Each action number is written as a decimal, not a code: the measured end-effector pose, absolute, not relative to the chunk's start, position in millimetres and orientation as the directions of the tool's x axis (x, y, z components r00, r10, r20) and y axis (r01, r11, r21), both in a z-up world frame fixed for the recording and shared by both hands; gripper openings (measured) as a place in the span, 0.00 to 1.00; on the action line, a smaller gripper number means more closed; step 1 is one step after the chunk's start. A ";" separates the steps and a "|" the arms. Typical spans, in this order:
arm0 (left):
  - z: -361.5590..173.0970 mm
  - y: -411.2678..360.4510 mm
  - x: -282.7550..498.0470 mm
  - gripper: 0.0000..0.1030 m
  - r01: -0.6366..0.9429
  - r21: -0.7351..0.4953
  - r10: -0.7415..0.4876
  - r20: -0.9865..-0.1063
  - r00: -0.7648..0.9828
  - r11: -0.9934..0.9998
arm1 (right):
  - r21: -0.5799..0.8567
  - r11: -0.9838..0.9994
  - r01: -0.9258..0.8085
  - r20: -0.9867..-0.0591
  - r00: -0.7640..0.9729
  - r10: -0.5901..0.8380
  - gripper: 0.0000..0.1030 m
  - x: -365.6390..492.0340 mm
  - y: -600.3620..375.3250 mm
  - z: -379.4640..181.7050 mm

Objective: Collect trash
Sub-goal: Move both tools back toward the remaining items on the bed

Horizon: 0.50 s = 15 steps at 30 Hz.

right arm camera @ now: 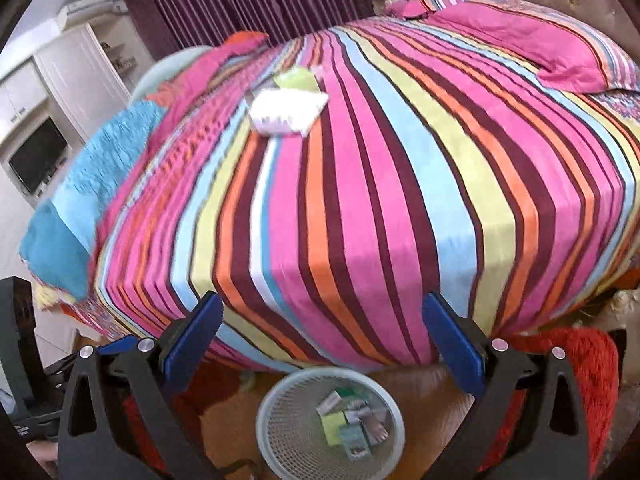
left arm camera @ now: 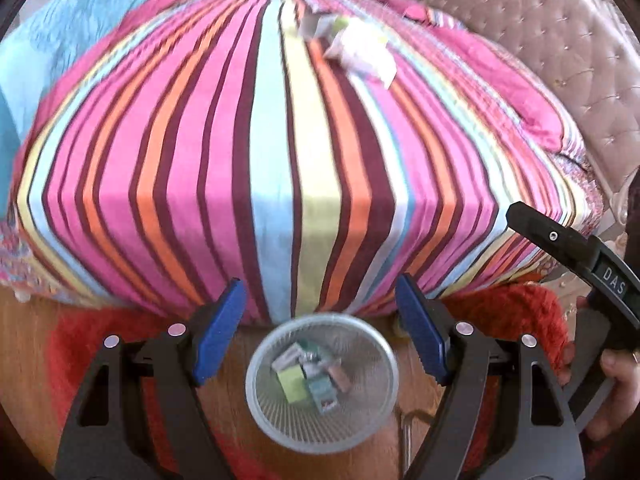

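Both tools are held spread with nothing between them: left tool (left arm camera: 320,320), right tool (right arm camera: 322,344). Several small cartons (left arm camera: 310,376) are seen in the mesh bin (left arm camera: 260,408) on the floor; more trash (right arm camera: 286,110) is left on the striped bed (right arm camera: 400,200).

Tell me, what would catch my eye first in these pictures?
The bed with its loud striped cover fills most of both views. Far up on it lies a small heap of white and green trash. On the floor at the foot of the bed stands a mesh bin with a few small boxes in it, framed by the blue pads of each open, empty tool.
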<state>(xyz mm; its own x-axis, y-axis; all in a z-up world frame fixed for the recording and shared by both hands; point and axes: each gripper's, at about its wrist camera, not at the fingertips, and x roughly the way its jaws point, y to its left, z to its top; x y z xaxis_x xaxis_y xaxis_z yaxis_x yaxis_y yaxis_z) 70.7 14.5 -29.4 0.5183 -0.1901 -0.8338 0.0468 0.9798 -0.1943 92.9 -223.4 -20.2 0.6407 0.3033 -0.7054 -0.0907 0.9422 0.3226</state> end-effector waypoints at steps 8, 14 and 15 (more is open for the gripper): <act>-5.4 7.6 117.8 0.73 0.082 -0.205 -0.215 -0.799 0.562 0.975 | 0.283 0.948 -0.147 -0.668 0.678 0.305 0.93 129.8 -223.5 6.1; 7.4 -0.9 157.2 0.73 0.117 -0.218 -0.245 -0.779 0.577 0.969 | 0.279 0.949 -0.147 -0.646 0.703 0.298 0.93 168.8 -229.2 20.4; 8.3 -2.0 162.0 0.73 0.121 -0.218 -0.247 -0.777 0.579 0.968 | 0.277 0.949 -0.151 -0.646 0.702 0.300 0.93 175.0 -228.8 21.5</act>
